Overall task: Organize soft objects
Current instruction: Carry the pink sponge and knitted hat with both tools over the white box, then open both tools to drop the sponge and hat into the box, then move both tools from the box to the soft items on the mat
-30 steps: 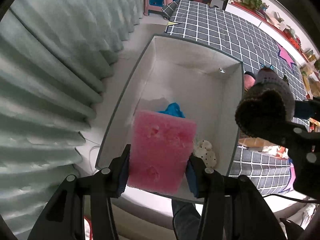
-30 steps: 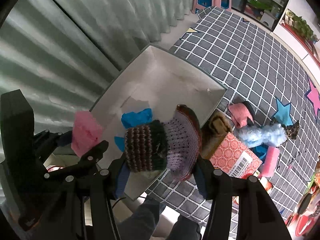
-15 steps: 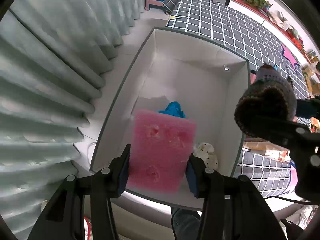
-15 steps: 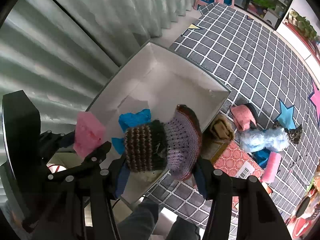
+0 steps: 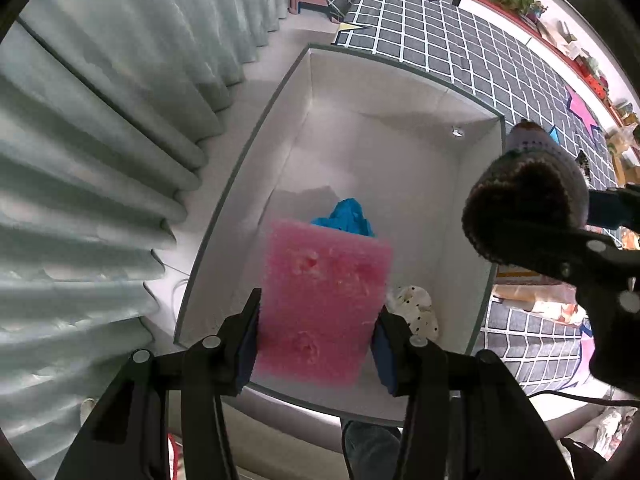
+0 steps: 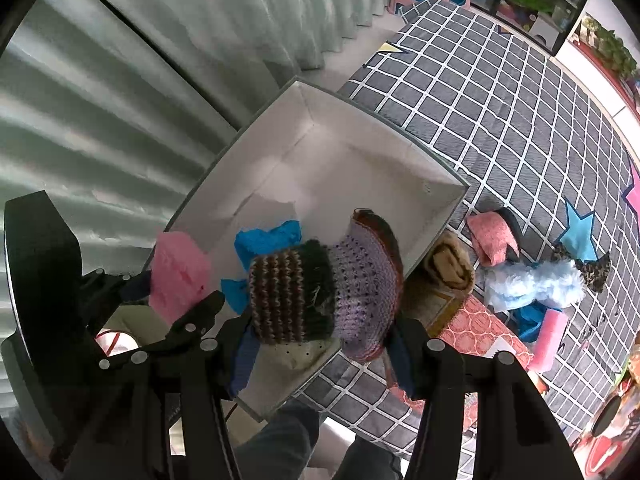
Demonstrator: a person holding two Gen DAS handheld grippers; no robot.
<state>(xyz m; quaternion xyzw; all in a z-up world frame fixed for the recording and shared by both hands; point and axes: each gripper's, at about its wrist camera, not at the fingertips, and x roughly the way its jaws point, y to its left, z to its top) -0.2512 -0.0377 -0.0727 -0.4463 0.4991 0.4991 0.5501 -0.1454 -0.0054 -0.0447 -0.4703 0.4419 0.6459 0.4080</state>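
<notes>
Pink sponge: a rectangular foam block [image 5: 322, 304] pinched across its short width by the left gripper [image 5: 316, 334], hanging above the near end of the white storage box [image 5: 400, 184].
Sponge axis: its long side runs from 6 toward 12 o'clock in the left wrist view, along the fingers, free end toward the box's far wall.
Key relation: the box floor lies directly beneath and ahead of the sponge, so letting go looks to be all that is needed; the left hand is the nearer to a drop.
Knitted hat: a striped brown-and-lilac wool piece [image 6: 324, 288] clamped in the right gripper [image 6: 320, 350], held over the box's right wall at about 3 o'clock from the sponge.
Hat axis: long axis lies crosswise between the pads, dark cuff at 9 o'clock, lilac crown at 3 o'clock.
Already in the box: a blue cloth [image 5: 346, 216] just beyond the sponge and a white polka-dot item [image 5: 414, 310] near the near right corner.
Still outside: a fluffy light-blue plush [image 6: 532, 282], a pink fabric piece [image 6: 492, 238] and a tan plush [image 6: 450, 264] on the grey checked mat [image 6: 500, 120], at 3 o'clock of the box.
Backdrop: pale green curtain [image 5: 100, 140] at 9 o'clock.
</notes>
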